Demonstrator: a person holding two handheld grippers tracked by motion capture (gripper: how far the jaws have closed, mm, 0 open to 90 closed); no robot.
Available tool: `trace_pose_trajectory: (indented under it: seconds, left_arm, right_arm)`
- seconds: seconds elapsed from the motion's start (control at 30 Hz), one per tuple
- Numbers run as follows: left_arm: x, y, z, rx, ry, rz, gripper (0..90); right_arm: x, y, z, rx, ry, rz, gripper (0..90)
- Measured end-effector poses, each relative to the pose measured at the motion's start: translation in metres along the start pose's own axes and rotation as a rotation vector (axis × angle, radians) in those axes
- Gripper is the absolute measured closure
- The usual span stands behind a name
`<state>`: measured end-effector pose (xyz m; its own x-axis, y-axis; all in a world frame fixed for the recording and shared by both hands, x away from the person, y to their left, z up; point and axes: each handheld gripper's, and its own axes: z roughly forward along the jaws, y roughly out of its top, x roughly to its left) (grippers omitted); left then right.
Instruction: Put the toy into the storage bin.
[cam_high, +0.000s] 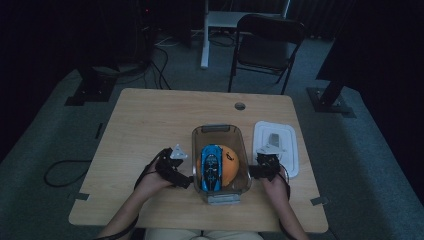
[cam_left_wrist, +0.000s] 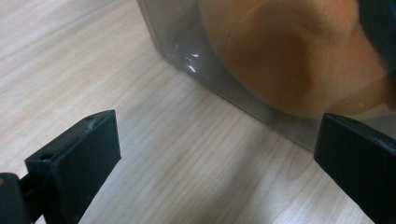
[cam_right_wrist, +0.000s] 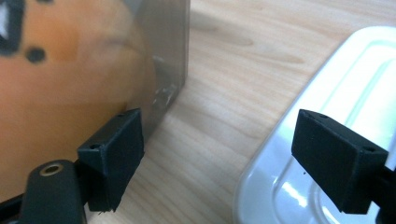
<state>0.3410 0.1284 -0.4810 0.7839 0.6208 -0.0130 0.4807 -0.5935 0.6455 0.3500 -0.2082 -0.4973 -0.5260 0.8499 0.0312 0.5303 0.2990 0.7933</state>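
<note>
Clear plastic bin (cam_high: 220, 131), rigid but slick-walled, is sitting between my open left gripper (cam_high: 186, 181) and open right gripper (cam_high: 254, 171), so I'm judging its side walls the best hold.

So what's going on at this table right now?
A person sits at a wooden table with a gripper in each hand. The left gripper and right gripper, both with jaws open, sit on either side of a clear bin holding a blue toy car and an orange plush ball. The bin's white lid lies on the table to its right.
</note>
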Motion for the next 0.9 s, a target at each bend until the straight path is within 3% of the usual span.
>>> trace_pose_trajectory:
  seconds: [0.2, 0.37, 0.43, 0.57, 0.63, 0.9]
  left_arm:
    - [-0.008, 0.003, 0.003, 0.004, -0.010, 0.024, 1.1]
    - [-0.009, 0.000, 0.004, -0.004, -0.020, 0.020, 1.1]
    - [-0.008, -0.002, 0.004, -0.006, -0.017, 0.012, 1.1]
    - [-0.007, -0.006, 0.006, 0.009, -0.001, 0.016, 1.1]
    - [-0.007, -0.007, 0.005, 0.003, 0.003, 0.011, 1.1]
    - [-0.006, -0.012, 0.004, -0.006, 0.006, 0.005, 1.1]
  right_arm:
    - [-0.012, 0.001, -0.014, -0.038, -0.053, 0.040, 13.5]
    - [-0.027, 0.000, -0.025, -0.047, -0.111, 0.108, 12.6]
    - [-0.031, 0.000, -0.028, -0.026, -0.192, 0.134, 11.6]
    - [-0.039, -0.003, -0.033, -0.020, -0.219, 0.172, 11.1]
    - [-0.042, -0.004, -0.035, -0.031, -0.275, 0.189, 11.2]
    - [-0.048, -0.005, -0.029, 0.004, -0.291, 0.214, 13.0]
